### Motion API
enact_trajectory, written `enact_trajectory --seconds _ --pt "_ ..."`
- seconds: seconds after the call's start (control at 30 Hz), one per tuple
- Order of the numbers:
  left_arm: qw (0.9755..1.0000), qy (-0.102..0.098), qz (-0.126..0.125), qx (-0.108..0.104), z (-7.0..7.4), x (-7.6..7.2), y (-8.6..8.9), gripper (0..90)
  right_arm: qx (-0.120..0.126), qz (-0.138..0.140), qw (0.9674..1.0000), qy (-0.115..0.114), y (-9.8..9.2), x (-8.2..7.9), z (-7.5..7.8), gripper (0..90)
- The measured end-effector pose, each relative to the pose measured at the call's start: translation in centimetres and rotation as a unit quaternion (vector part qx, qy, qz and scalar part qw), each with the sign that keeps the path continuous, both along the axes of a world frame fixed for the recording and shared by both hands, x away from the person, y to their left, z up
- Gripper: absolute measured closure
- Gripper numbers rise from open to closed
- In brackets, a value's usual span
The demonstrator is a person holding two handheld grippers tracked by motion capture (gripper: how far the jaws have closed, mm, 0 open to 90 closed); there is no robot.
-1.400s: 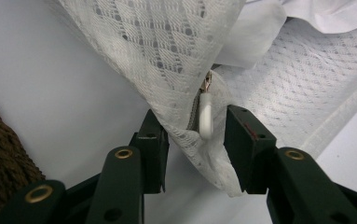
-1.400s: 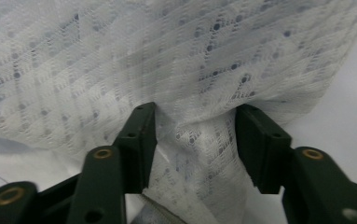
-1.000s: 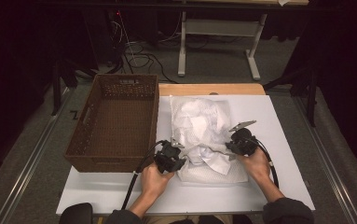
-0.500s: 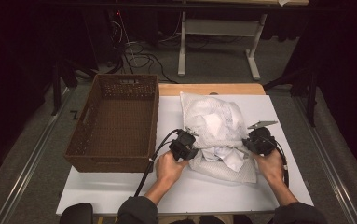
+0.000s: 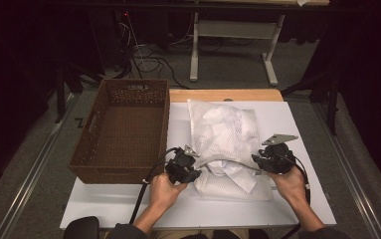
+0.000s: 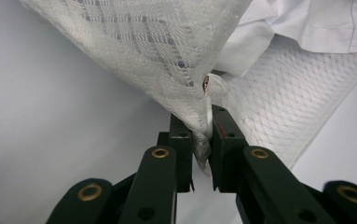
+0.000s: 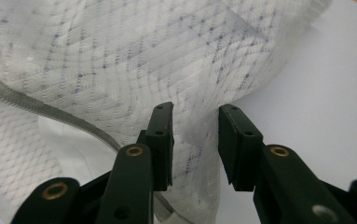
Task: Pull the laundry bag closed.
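A white mesh laundry bag [image 5: 223, 132] with white clothing inside lies on the white table [image 5: 297, 124]. My left gripper [image 5: 197, 170] is at the bag's near left corner. In the left gripper view it [image 6: 203, 135] is shut on a bunched fold of the mesh [image 6: 157, 56] beside the zip end. A white garment [image 6: 306, 23] pokes out behind. My right gripper [image 5: 255, 162] sits at the bag's near right edge. Its jaws [image 7: 195, 135] have just been opening and stand apart, with loose mesh [image 7: 120, 60] between them. The grey zip band [image 7: 50, 112] runs to the left.
A brown wicker basket [image 5: 123, 164] stands empty on the table's left side, next to the bag. A wooden strip [image 5: 225, 94] lines the far table edge. Bare table lies right of the bag and along the near edge.
Both hands have shifted right along the bag's near edge, and the bag's mouth now stretches between them. The right gripper's jaws have parted from the mesh. The left still grips.
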State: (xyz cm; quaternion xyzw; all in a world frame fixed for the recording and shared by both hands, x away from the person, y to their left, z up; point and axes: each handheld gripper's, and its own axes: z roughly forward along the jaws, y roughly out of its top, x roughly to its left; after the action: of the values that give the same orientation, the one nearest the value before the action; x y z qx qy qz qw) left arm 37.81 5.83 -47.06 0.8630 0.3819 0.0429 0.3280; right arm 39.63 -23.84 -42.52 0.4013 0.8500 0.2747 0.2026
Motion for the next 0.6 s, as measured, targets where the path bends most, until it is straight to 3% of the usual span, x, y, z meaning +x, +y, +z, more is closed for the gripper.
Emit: enact_trajectory --seconds 0.2,0.4,0.5,0.6 --pt "0.9998 0.017 0.004 -0.009 -0.9 -0.3 1.0 79.3 -0.013 0.035 0.9993 -0.004 1.4 -1.6 0.2 72.6" --pt "0.9997 0.018 0.004 -0.015 -1.1 -0.4 1.3 76.8 -0.016 0.041 0.9991 0.000 1.3 -2.6 0.2 62.8" --pt "0.9997 0.016 0.004 -0.016 -1.1 -0.4 1.3 79.1 -0.006 0.049 0.9988 -0.002 1.2 -3.4 0.6 65.7" --pt "0.9997 0.015 0.005 -0.018 -1.1 -0.4 1.1 80.0 -0.006 0.074 0.9972 0.005 1.6 -4.2 0.6 75.9"
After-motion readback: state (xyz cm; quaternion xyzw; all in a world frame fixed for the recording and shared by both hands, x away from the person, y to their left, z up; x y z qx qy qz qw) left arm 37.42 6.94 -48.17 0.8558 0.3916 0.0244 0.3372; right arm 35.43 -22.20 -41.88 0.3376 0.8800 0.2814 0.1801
